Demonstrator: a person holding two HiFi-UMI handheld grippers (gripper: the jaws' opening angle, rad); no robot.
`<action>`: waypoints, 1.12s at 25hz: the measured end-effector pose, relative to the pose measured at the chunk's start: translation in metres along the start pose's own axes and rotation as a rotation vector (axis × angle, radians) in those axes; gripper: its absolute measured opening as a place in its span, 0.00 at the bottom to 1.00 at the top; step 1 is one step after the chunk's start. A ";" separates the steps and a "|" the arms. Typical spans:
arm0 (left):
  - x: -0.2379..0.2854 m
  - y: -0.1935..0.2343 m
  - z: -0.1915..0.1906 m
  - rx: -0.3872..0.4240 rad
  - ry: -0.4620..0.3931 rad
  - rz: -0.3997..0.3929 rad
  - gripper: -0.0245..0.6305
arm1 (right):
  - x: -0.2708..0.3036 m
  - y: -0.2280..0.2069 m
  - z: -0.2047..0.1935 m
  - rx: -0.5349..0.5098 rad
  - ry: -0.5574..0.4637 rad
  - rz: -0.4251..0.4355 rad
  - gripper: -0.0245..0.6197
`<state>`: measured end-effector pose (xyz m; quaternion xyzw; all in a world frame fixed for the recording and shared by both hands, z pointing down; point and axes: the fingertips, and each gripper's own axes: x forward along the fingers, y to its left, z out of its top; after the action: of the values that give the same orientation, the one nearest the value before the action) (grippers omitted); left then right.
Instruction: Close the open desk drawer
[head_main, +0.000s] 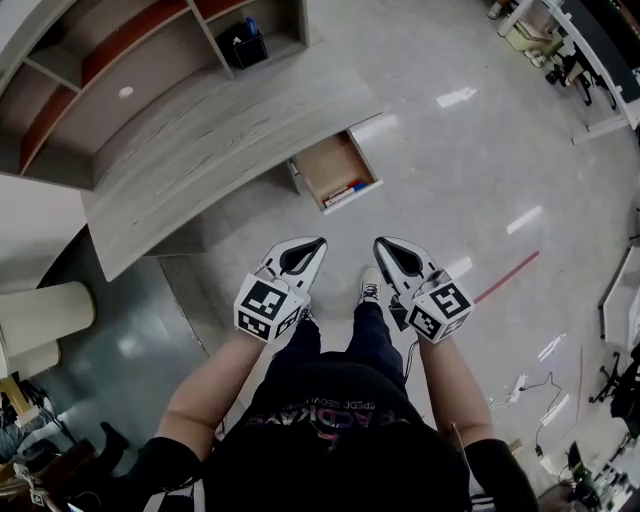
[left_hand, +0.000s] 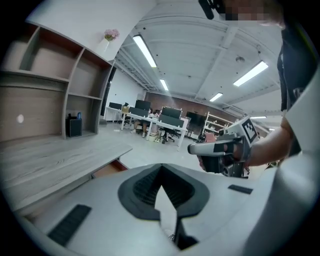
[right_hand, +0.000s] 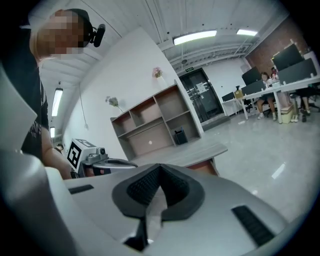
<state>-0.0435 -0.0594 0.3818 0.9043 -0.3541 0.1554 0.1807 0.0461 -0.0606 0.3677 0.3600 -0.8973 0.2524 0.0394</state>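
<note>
The wooden drawer (head_main: 335, 170) stands pulled out from under the grey desk (head_main: 200, 140), with red and blue items (head_main: 345, 191) at its front end. Both grippers hover over the floor short of the drawer, side by side and apart from it. My left gripper (head_main: 318, 243) has its jaws together with nothing in them, and so does my right gripper (head_main: 380, 243). In the left gripper view the shut tips (left_hand: 161, 169) point past the drawer (left_hand: 106, 169), which is at the left. In the right gripper view the shut tips (right_hand: 159, 167) point toward the desk (right_hand: 192, 154).
A shelf unit (head_main: 120, 60) with a black box (head_main: 243, 45) sits on the desk's far side. A cream cylinder (head_main: 40, 315) stands at the left. A red floor line (head_main: 505, 277) and a cable with a power strip (head_main: 520, 385) lie to the right. My shoe (head_main: 370, 290) is between the grippers.
</note>
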 end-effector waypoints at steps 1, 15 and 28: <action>0.006 0.000 -0.003 0.006 0.012 0.011 0.05 | 0.001 -0.007 -0.003 0.010 0.000 0.009 0.06; 0.106 0.018 -0.071 0.125 0.154 0.116 0.05 | 0.054 -0.122 -0.122 0.226 0.071 0.067 0.23; 0.156 0.037 -0.152 0.101 0.195 0.129 0.06 | 0.135 -0.195 -0.254 0.386 0.128 0.056 0.28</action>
<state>0.0168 -0.1101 0.5882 0.8681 -0.3840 0.2716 0.1582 0.0483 -0.1430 0.7053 0.3189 -0.8376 0.4431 0.0197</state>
